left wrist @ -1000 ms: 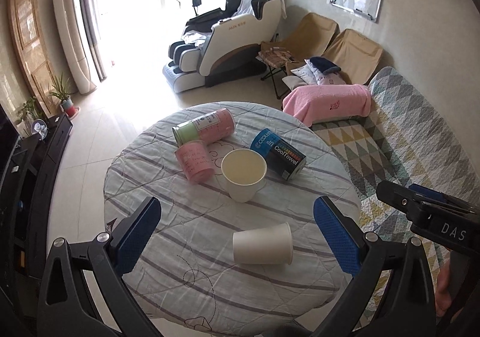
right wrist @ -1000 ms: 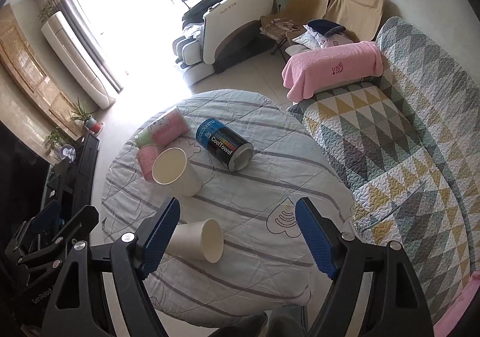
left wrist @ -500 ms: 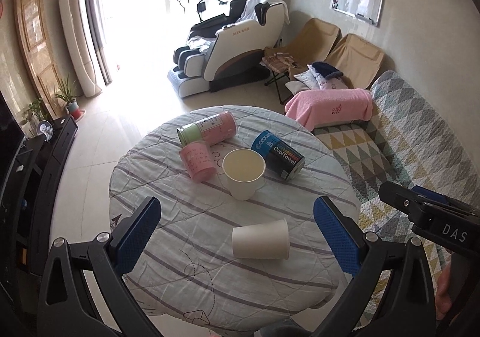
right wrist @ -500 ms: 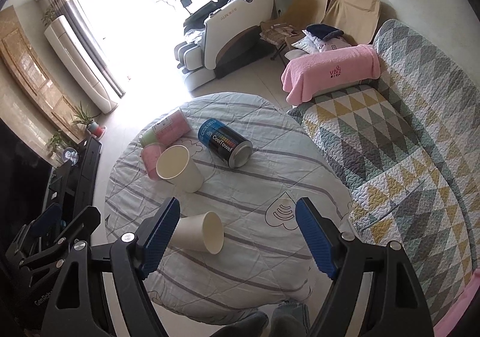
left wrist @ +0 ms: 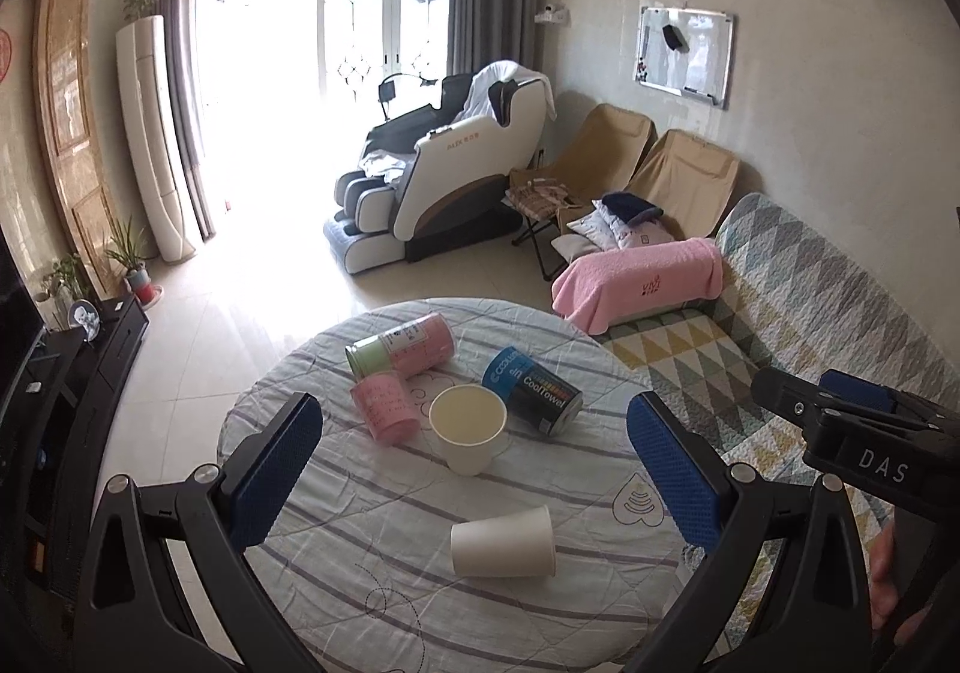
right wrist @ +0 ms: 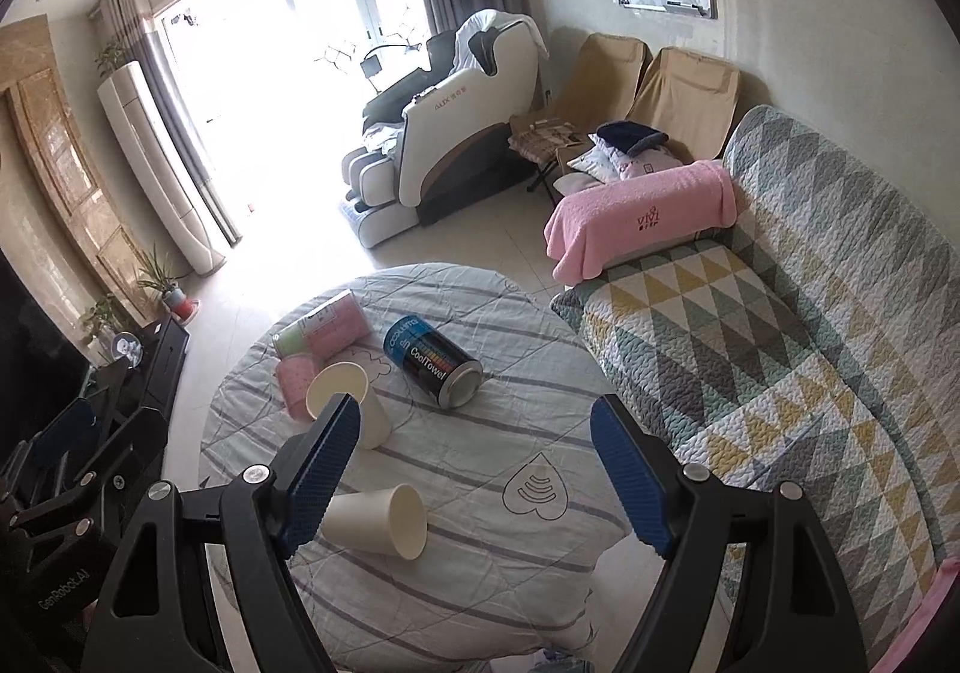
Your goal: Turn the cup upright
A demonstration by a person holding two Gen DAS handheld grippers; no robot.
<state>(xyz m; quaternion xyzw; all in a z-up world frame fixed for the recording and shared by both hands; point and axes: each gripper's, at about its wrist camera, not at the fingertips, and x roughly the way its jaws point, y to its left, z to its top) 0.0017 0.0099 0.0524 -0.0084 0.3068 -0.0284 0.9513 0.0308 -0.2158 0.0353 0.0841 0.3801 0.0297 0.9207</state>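
Note:
A white paper cup (left wrist: 503, 543) lies on its side near the front of the round table (left wrist: 336, 565), mouth to the right; it also shows in the right wrist view (right wrist: 377, 520). A second white paper cup (left wrist: 468, 430) stands upright at the table's middle, also in the right wrist view (right wrist: 345, 403). My left gripper (left wrist: 474, 469) is open and empty, high above the table. My right gripper (right wrist: 474, 478) is open and empty, also well above the table; its body shows at the right of the left wrist view (left wrist: 852, 433).
A blue CoolTowel can (left wrist: 531, 399) and two pink canisters (left wrist: 402, 352) (left wrist: 384, 408) lie behind the upright cup. A quilted sofa (right wrist: 780, 325) stands right of the table, a TV cabinet (left wrist: 72, 373) to the left, a massage chair (left wrist: 444, 175) behind.
Both grippers have risen and drawn back from the table, so the cups look smaller and more of the room shows. Both stay open. The cups have not moved.

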